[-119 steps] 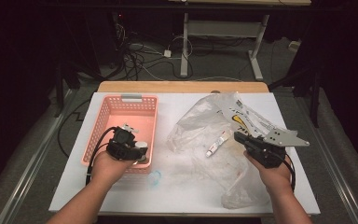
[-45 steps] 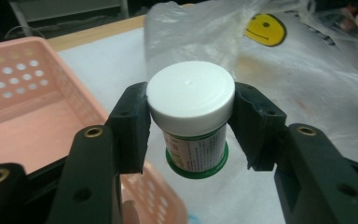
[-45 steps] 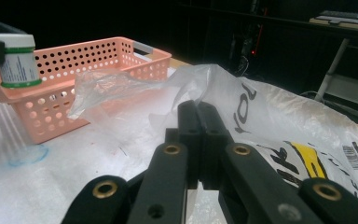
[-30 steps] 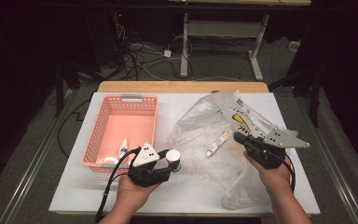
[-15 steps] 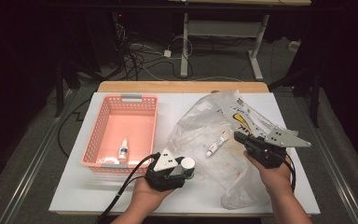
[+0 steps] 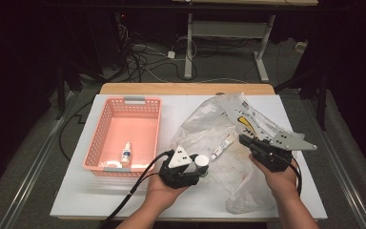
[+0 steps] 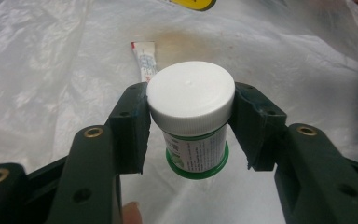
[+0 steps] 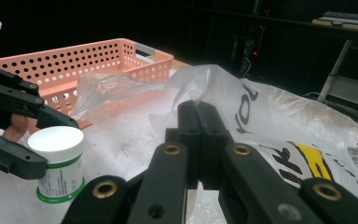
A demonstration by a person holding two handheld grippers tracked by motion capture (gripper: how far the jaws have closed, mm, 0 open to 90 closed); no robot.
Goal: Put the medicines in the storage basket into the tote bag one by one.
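Jar (image 7: 191, 116), white-capped with a green-banded label, sits upright between the jaws of your left gripper (image 7: 191, 123), whose pads clamp the cap from both sides; in the high view the same jar (image 6: 200, 162) is held just past the near right corner of the pink basket (image 6: 104, 128), at the near-left edge of the clear plastic bag (image 6: 205, 121). Its long axis stands vertical, cap toward the gripper's camera, base toward the crumpled film below; whether the base touches the film I cannot tell. Your right gripper (image 8: 198, 126) has its jaws pressed together on a fold of the bag and holds it at the bag's right side, well apart from the jar. A small white tube (image 6: 221, 145) lies on the bag just beyond the jar, between the two grippers. One small dropper bottle (image 6: 126, 153) lies in the basket near its front wall. The deciding relation: the basket lies to the left of the jar, the bag to its right and beyond, and your left hand (image 6: 164, 191) alone carries the jar, so any placement falls to that hand. I judge the grip secure, though it bears on the cap only.
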